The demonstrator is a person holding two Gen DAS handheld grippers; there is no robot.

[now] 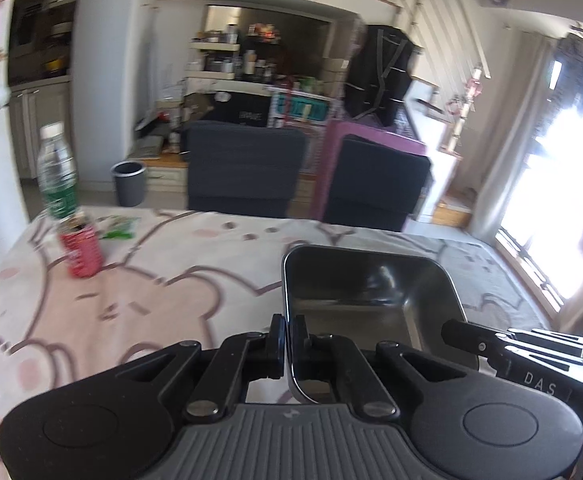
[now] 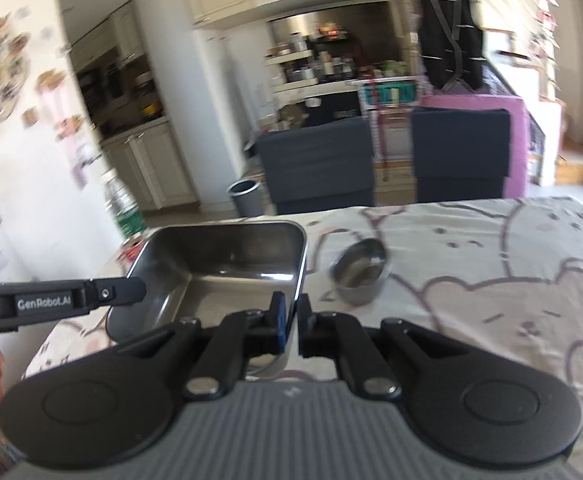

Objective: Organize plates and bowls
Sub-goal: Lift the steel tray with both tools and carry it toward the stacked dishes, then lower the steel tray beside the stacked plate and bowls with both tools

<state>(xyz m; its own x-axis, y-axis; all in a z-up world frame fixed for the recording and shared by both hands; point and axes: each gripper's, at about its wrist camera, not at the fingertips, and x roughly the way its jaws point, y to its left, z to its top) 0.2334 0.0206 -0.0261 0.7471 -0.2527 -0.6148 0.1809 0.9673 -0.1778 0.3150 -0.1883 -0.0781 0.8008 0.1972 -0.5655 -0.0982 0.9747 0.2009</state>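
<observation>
I hold a steel tray (image 1: 371,292) between both tools above the cloth-covered surface (image 1: 151,280); my left gripper (image 1: 287,344) is clamped on the rim of its left wall, my right gripper (image 2: 291,320) is clamped on the rim of its right wall, so each pinches thin sheet metal and nothing more; the tray appears to hang clear of the cloth rather than rest on it, though the blur leaves that uncertain. It is a deep rectangular pan with rounded corners, mouth up and roughly level; its long axis seems to run away from me toward the two dark chairs (image 1: 247,168), with the side walls under my pads. I judge it rigid and fairly light, but polished and slippery; a rim pinch could let it swing or slide, so the two holds should stay level with each other. A small round steel bowl (image 2: 361,276) sits on the cloth just right of the tray, apart from it; a red can (image 1: 81,252) and a water bottle (image 1: 57,172) stand well off to the left.
</observation>
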